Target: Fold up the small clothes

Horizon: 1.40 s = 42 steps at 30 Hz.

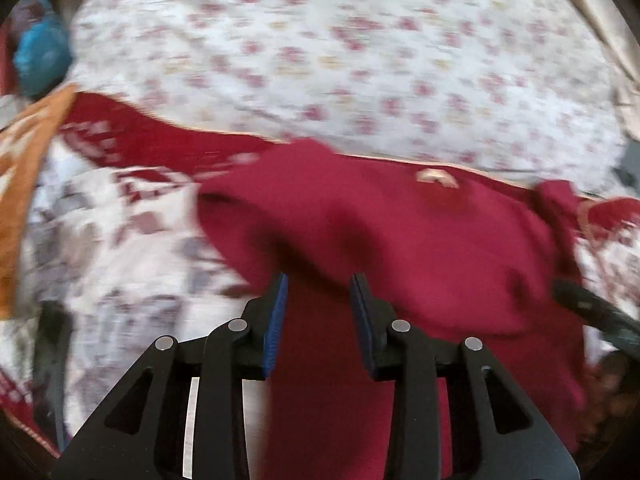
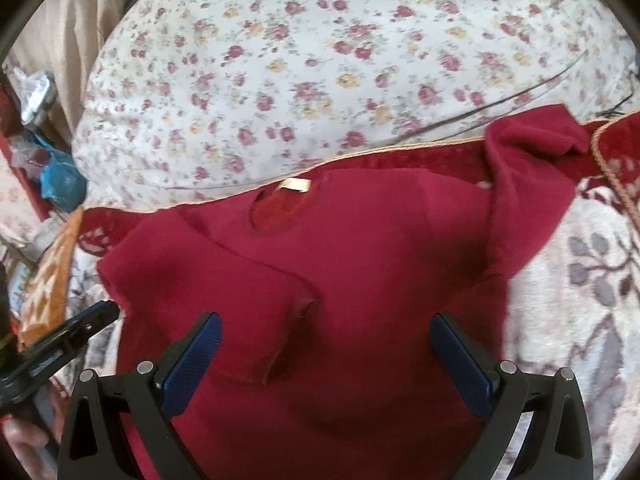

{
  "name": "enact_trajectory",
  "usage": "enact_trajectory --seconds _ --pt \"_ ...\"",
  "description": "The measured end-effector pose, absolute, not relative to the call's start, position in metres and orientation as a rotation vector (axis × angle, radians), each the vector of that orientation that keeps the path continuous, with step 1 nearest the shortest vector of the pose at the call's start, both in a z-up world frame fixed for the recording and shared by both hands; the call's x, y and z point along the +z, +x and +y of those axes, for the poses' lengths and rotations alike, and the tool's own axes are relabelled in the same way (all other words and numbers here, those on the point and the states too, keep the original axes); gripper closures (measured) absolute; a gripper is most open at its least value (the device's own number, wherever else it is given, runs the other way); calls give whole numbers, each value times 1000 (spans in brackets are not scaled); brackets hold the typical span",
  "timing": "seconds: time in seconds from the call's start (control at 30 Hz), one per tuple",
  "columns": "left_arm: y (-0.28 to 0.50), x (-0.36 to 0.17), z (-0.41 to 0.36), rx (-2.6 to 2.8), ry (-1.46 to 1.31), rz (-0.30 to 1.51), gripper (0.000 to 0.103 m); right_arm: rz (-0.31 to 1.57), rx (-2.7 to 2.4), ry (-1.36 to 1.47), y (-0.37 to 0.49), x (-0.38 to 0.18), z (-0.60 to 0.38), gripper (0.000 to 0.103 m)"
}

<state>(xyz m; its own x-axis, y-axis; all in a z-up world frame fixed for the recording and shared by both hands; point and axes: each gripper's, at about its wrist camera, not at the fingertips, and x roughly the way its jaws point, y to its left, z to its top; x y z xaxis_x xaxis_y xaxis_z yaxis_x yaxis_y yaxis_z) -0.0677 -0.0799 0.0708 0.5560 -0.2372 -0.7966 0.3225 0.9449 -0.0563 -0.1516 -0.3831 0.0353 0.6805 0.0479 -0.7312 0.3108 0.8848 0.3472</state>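
Observation:
A small dark red top (image 2: 352, 280) lies flat on a patterned bedspread (image 2: 580, 320), neck and pale label (image 2: 294, 186) at the far side. Its left sleeve (image 2: 224, 292) is folded over the body; the right sleeve (image 2: 528, 152) lies bunched at the far right. My right gripper (image 2: 324, 344) is wide open and empty just above the top's lower body. My left gripper (image 1: 320, 292) is partly open over the top (image 1: 400, 248); no cloth shows between its fingers. The left wrist view is blurred. It also shows at the left edge of the right wrist view (image 2: 80, 326).
A big floral pillow (image 2: 320, 60) lies just beyond the top. An orange patterned cloth (image 2: 48, 272) lies at the left. Blue bags and clutter (image 2: 60, 180) sit at the far left. A black cable (image 1: 592, 308) runs at the right.

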Motion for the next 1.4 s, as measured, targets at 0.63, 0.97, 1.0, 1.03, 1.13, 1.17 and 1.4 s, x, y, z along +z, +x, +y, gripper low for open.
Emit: enact_trajectory --seconds 0.63,0.97,1.0,1.03,1.13,1.17,1.4 --pt "-29 30 -42 -110 100 976 72 934 -96 54 -103 17 -333 92" --pt "-28 27 -38 -93 72 993 72 747 -240 -102 -113 110 -364 95" --pt "-28 27 -38 -95 70 993 72 737 -263 -103 -112 116 -371 95" --pt "-29 27 -38 -96 68 995 72 729 -293 -101 -112 121 -381 95" --pt "-29 26 -39 -94 71 999 72 758 -337 -72 -112 118 -400 95" --pt "-29 26 -40 -96 72 999 72 790 -346 -57 -109 108 -407 95" --pt "-42 39 -28 -179 -4 1014 72 979 -325 69 -89 49 -437 89"
